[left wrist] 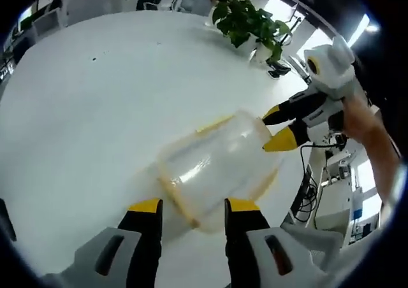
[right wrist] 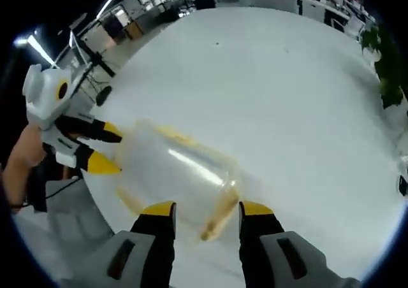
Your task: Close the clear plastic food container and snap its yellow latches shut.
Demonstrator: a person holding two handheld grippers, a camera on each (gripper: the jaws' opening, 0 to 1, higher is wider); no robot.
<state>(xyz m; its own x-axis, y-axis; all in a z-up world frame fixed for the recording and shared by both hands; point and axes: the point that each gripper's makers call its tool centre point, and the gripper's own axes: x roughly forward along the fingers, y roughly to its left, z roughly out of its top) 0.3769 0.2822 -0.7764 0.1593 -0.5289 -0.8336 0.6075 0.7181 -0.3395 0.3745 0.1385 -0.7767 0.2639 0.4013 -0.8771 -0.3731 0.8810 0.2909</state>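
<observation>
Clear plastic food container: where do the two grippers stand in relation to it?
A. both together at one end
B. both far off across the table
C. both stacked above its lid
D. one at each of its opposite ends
D: in the left gripper view the container lies between the left gripper and the right gripper at its far end.

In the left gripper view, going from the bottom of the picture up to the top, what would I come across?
left gripper → clear container → bare white table → potted plant

Blurred clear container point(right wrist: 175, 167) lies between both hand-held grippers, apparently untouched.
</observation>
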